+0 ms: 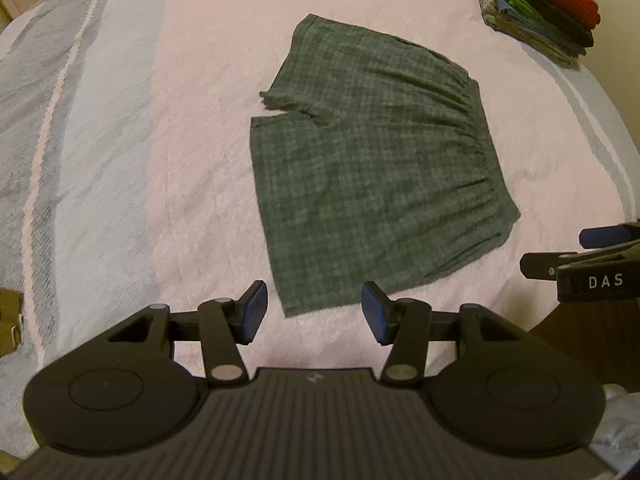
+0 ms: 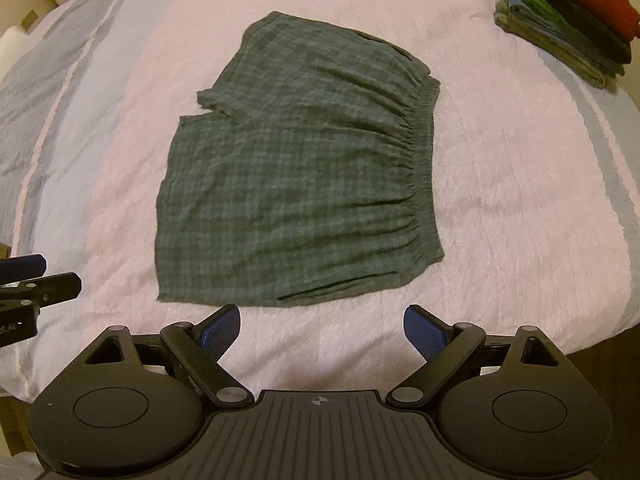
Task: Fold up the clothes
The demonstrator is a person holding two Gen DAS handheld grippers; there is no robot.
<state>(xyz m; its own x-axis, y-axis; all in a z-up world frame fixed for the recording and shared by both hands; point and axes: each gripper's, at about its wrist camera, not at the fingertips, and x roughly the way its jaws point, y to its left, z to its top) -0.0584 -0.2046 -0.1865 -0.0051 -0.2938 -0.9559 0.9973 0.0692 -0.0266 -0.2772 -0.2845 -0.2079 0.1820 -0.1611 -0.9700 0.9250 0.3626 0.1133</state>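
A pair of dark green plaid shorts (image 1: pixel 372 164) lies spread flat on the pink blanket (image 1: pixel 200 120), waistband to the right, leg openings to the left. It also shows in the right wrist view (image 2: pixel 296 184). My left gripper (image 1: pixel 314 312) is open and empty, just short of the shorts' near left corner. My right gripper (image 2: pixel 322 332) is open and empty, just short of the shorts' near edge. The right gripper's fingers (image 1: pixel 592 256) show at the right edge of the left wrist view; the left gripper's fingers (image 2: pixel 36 276) show at the left edge of the right wrist view.
A stack of folded clothes (image 1: pixel 540 8), red on top, sits at the far right corner of the bed; it also shows in the right wrist view (image 2: pixel 572 12). Grey and white striped bedding (image 1: pixel 60 140) lies to the left.
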